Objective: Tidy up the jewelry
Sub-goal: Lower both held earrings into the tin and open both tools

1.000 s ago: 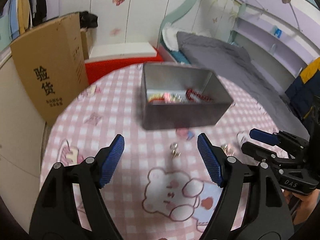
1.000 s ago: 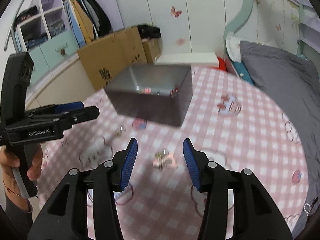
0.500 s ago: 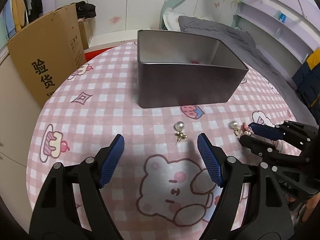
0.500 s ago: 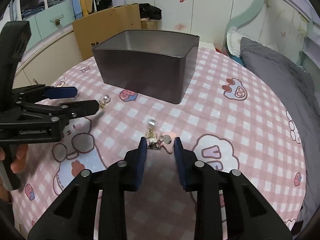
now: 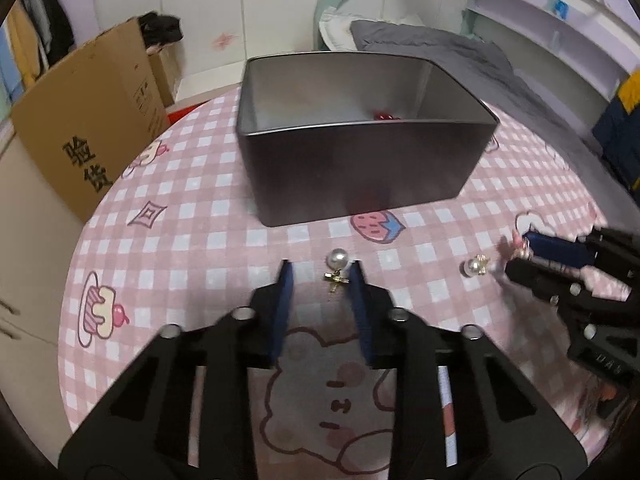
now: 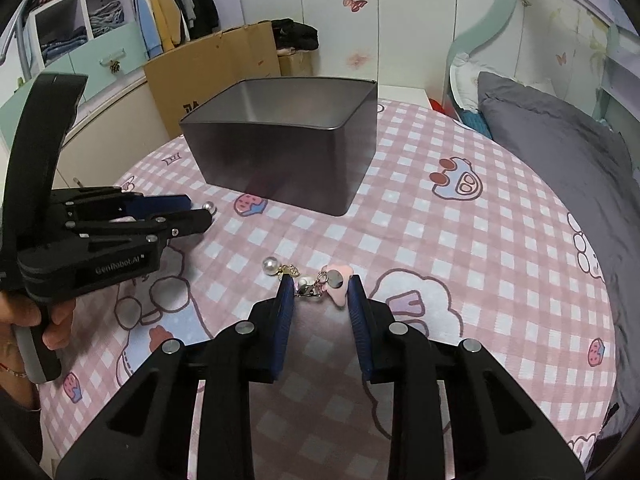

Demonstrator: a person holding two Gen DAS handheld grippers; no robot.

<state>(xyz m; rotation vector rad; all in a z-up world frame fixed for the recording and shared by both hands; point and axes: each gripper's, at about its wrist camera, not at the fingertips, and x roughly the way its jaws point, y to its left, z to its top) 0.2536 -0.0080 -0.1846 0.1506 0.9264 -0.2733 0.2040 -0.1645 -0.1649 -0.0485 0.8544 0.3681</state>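
Pink gingham cloth with cartoon prints covers the round bench (image 5: 192,216). Matte grey metal tin (image 5: 360,136), rectangular with rounded corners and open on top, sits at the far side; something red (image 5: 385,115) shows inside, mostly cut off by the near wall.

Left gripper (image 5: 320,276): blue ribbed fingers have just been closing and are now narrow around a pearl earring (image 5: 337,266). Its gold post lies between the tips, the round pearl just beyond them. Contact can't be confirmed.

Right gripper (image 6: 319,290): fingers narrow, flanking a pink charm (image 6: 338,285) with a metal clasp and small disc; pads look just clear of it, though the edges are hard to read. A second pearl earring (image 6: 271,267) lies just left of them.

A hand (image 6: 30,320) holds the left gripper's handle, cut off at the frame edge.
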